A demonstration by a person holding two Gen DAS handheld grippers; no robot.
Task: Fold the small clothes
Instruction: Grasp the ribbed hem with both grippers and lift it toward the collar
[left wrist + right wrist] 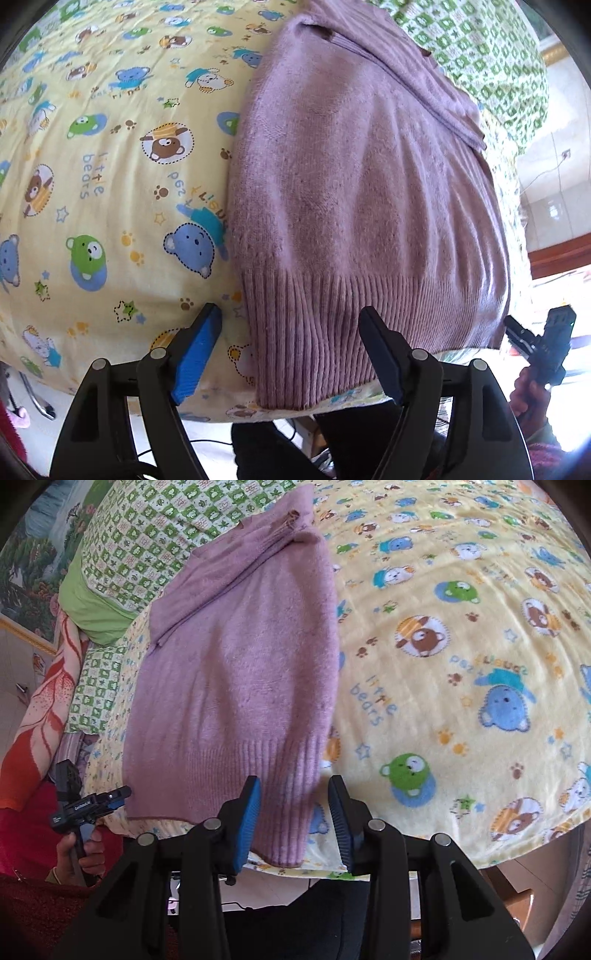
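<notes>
A small lilac knitted sweater (362,192) lies flat on a yellow bear-print blanket (110,184), ribbed hem toward me, a sleeve folded across its upper part. My left gripper (291,317) is open, its jaws on either side of the hem's left corner, just above the cloth. In the right wrist view the sweater (240,664) lies left of centre on the blanket (461,664). My right gripper (293,790) is open around the hem's right corner. Each gripper also shows in the other's view, held in a hand at the near edge (535,339) (88,805).
A green checked cloth (140,542) lies beyond the sweater. An orange-red patterned blanket (48,709) hangs at the left. The blanket's near edge (369,875) drops off to the floor just under the grippers.
</notes>
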